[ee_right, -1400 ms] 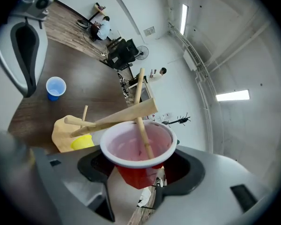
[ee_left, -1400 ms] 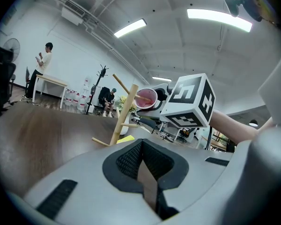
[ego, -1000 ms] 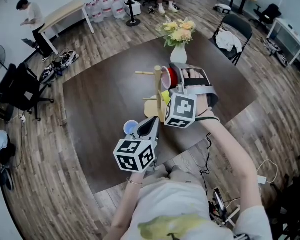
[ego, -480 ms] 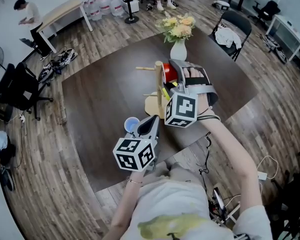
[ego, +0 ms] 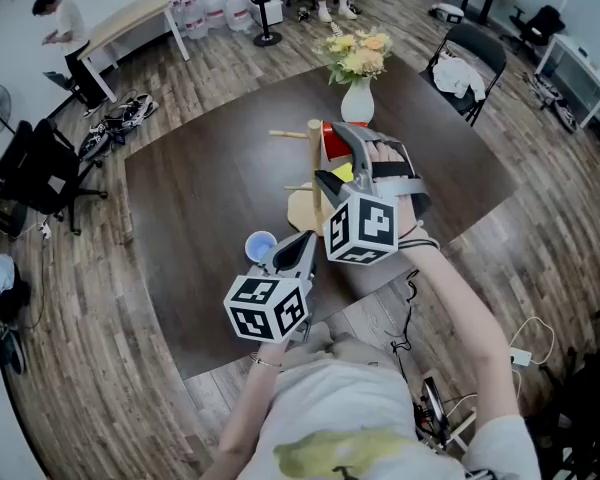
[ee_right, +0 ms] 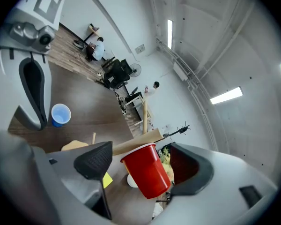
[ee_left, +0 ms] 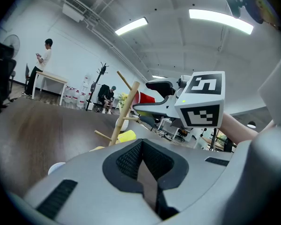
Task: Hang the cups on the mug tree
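- Nearest to us, the left gripper (ego: 305, 244) hangs low over the front edge of the dark table (ego: 200, 198). In its own view (ee_left: 140, 146) we see its jaws pressed together with nothing between them.
- Just beyond its tip, slightly to the left, a blue cup (ego: 260, 245) stands upright on the table with its mouth up, apart from the gripper. The right gripper view shows it too (ee_right: 61, 114).
- Next, the right gripper (ego: 335, 158) reaches in at the right of the mug tree (ego: 314, 173). Its jaws have just been opening and now stand spread wide (ee_right: 139, 156).
- Between those jaws is the red cup (ee_right: 147, 172), tilted, with a gap between it and each pad, so we see no pinch on it.
- The red cup (ego: 333, 136) sits high on the tree, its rim against the top of the wooden trunk (ee_right: 136, 144). We cannot see the peg that bears it.
- Lower on the tree, a yellow cup (ee_left: 127, 136) sits on a side peg, below the red one.
- Behind the tree, a white vase of flowers (ego: 357, 103) stands on the far part of the table.
- Farthest off, a person (ego: 62, 30) stands by a light table at the wall.
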### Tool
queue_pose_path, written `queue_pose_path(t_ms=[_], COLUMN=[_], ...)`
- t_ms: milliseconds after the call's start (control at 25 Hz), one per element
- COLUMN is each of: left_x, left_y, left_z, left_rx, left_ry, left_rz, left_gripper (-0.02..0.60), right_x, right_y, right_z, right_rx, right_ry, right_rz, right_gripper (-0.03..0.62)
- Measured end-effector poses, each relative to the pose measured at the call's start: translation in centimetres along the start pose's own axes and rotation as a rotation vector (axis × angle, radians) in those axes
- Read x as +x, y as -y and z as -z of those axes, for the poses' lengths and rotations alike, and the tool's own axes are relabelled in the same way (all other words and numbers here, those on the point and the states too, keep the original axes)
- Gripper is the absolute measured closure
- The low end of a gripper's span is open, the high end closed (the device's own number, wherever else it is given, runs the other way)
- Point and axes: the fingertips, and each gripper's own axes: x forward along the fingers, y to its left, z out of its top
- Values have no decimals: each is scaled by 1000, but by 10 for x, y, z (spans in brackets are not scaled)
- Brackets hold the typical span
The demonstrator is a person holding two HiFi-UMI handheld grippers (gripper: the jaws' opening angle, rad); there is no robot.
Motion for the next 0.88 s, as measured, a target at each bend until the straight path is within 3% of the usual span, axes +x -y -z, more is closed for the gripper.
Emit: queue_pose_path(t_ms=[200,320,520,880], left_x=[-3,-6,-14,-36], left_y=[7,10,13,5], left_z=[0,2,11,22], left_rx=[-4,-13,-27,-47], left_ry=[4,9,9,23], left_rz=[-24,-46,-84,-166], left_gripper=[566,566,566,566], right_x=[-16,-25,-38,-59], right_y=[2,3,-3,-30], right_z=[-7,-7,-3,-8], right_rx=[108,159,245,415], right_ry=[81,111,151,244], right_rz=[-17,-12,-10,-111], right_gripper=[240,373,536,572])
